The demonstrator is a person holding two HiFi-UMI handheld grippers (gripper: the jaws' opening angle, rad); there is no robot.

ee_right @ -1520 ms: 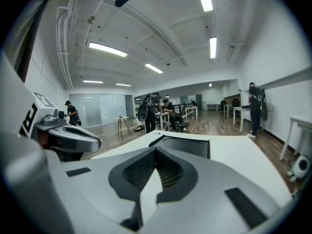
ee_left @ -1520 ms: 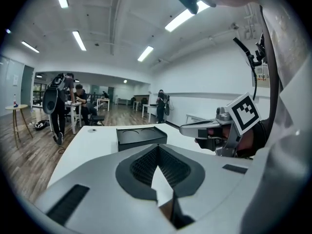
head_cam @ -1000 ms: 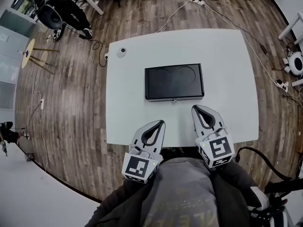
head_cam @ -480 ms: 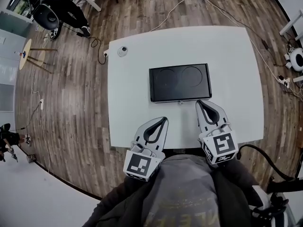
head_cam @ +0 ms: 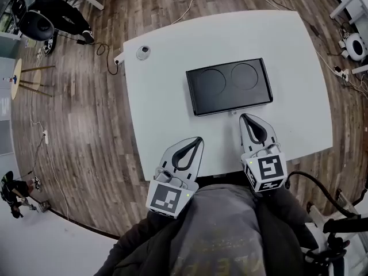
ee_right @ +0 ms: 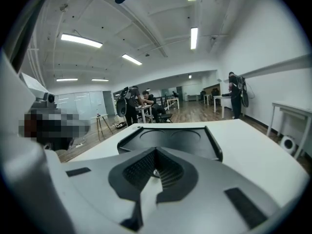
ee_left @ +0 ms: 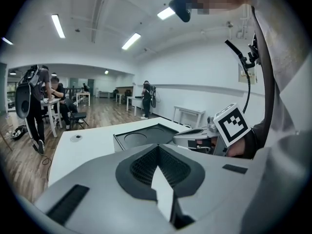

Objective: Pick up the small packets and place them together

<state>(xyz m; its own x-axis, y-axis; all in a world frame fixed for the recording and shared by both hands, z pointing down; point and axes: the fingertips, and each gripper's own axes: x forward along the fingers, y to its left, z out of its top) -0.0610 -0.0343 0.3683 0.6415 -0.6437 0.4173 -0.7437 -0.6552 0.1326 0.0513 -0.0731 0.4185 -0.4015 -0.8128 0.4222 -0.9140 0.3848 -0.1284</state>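
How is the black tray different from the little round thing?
The black tray is big and rectangular; the round thing is tiny. The black tray is dark with two round hollows; the round thing is pale grey. The black tray sits mid-table; the round thing sits by a far corner. Both lie on the white table.

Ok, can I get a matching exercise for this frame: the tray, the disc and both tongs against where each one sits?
Things:
1. black tray
2. small round disc
3. left tongs
4. right tongs

Places:
A. tip almost at the tray's near edge
B. by the far left corner of the table
C. middle of the table
D. tip over bare table, well short of the tray

Pairs: 1-C, 2-B, 3-D, 4-A
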